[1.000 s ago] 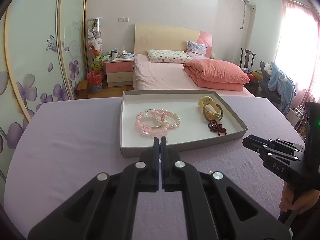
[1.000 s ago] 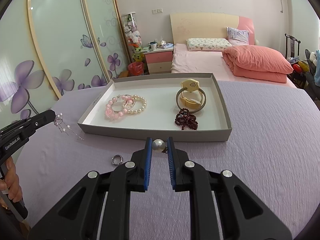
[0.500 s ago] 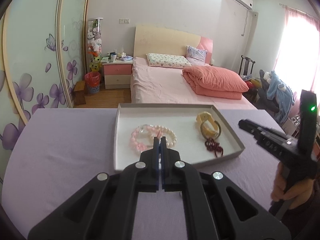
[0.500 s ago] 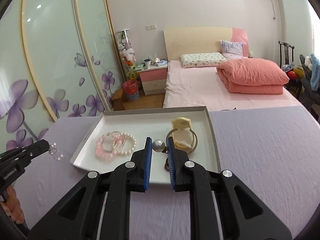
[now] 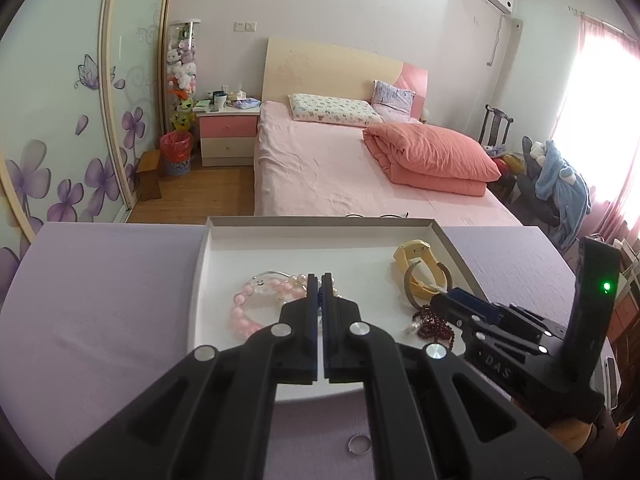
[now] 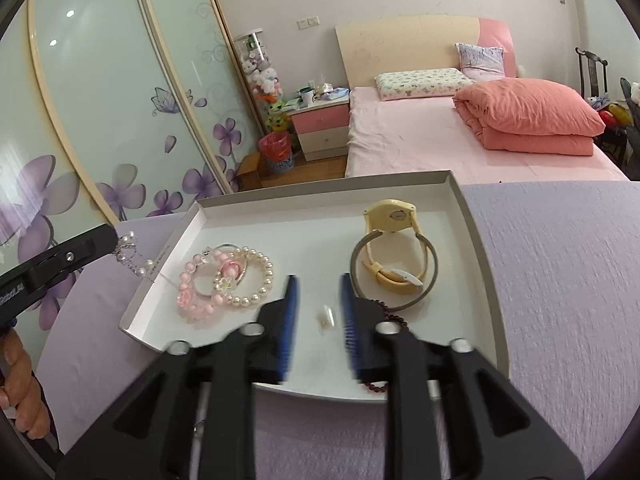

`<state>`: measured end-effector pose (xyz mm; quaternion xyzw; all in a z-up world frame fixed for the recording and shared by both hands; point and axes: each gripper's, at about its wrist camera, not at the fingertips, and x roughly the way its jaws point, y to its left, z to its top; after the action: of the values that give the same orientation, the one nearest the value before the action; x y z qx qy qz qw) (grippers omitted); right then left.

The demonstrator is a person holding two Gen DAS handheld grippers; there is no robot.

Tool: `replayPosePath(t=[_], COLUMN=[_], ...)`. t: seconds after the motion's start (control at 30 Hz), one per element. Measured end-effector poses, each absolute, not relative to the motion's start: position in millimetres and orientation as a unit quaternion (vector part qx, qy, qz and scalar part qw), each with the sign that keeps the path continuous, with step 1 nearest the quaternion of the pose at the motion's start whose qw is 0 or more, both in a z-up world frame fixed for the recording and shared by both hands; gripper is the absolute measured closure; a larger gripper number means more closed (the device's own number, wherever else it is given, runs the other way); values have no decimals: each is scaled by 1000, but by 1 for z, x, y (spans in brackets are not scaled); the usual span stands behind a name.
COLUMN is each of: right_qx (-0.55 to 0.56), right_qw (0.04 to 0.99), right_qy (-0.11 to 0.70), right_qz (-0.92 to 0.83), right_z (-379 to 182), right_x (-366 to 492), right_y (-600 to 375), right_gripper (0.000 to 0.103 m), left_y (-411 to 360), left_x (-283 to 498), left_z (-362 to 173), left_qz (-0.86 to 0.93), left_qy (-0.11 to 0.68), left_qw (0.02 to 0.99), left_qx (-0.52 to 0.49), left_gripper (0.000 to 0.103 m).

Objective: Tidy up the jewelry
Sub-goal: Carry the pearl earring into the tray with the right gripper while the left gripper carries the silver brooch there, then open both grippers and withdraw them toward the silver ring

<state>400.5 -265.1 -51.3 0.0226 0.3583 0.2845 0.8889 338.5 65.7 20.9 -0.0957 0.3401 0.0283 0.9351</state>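
A white tray (image 6: 480,248) on the purple table holds pink and pearl bracelets (image 6: 224,280), a cream watch (image 6: 394,240) and dark red beads (image 5: 434,326). My right gripper (image 6: 318,312) is open over the tray, with a small pale earring piece (image 6: 326,316) blurred between its fingers. My left gripper (image 5: 320,284) is shut on a dangling crystal-and-pearl earring (image 6: 130,254), held just left of the tray's left wall. The same gripper (image 6: 60,258) shows in the right wrist view. A silver ring (image 5: 359,445) lies on the table before the tray.
The purple tablecloth (image 6: 560,260) stretches right of the tray. A pink bed (image 5: 340,168) and nightstand (image 5: 228,136) stand beyond the table. The wardrobe with flower doors (image 6: 100,128) is at the left.
My right gripper moved forward over the tray and opened, letting go of the pearl earring. My left gripper rose and moved toward the tray with its dangling earring.
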Motion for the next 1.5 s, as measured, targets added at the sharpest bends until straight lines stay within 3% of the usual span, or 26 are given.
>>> replayPosePath(t=[0.6, 0.67, 0.7, 0.73, 0.87, 1.03, 1.2, 1.5], right_qx=[3, 2, 1, 1, -1, -2, -8, -16], right_qw=[894, 894, 894, 894, 895, 895, 894, 887], right_qy=[358, 358, 358, 357, 356, 357, 356, 372], right_qz=[271, 269, 269, 269, 268, 269, 272, 272], right_z=[-54, -53, -54, -53, -52, -52, -50, -59], right_x=[396, 394, 394, 393, 387, 376, 358, 325], right_y=[-264, -266, -267, -268, -270, -273, -276, -280], right_gripper=[63, 63, 63, 63, 63, 63, 63, 63], left_y=[68, 71, 74, 77, 85, 99, 107, 118], left_x=[378, 379, 377, 374, 360, 329, 286, 230], left_z=[-2, -2, -1, 2, 7, 12, 14, 0], left_qz=[39, 45, 48, 56, 66, 94, 116, 127], left_qy=[366, 367, 365, 357, 349, 340, 331, 343], left_qw=[925, 922, 922, 925, 928, 930, 933, 928], left_qx=[-99, -111, -118, -119, -110, -99, -83, -73], left_gripper=[99, 85, 62, 52, 51, 32, 22, 17])
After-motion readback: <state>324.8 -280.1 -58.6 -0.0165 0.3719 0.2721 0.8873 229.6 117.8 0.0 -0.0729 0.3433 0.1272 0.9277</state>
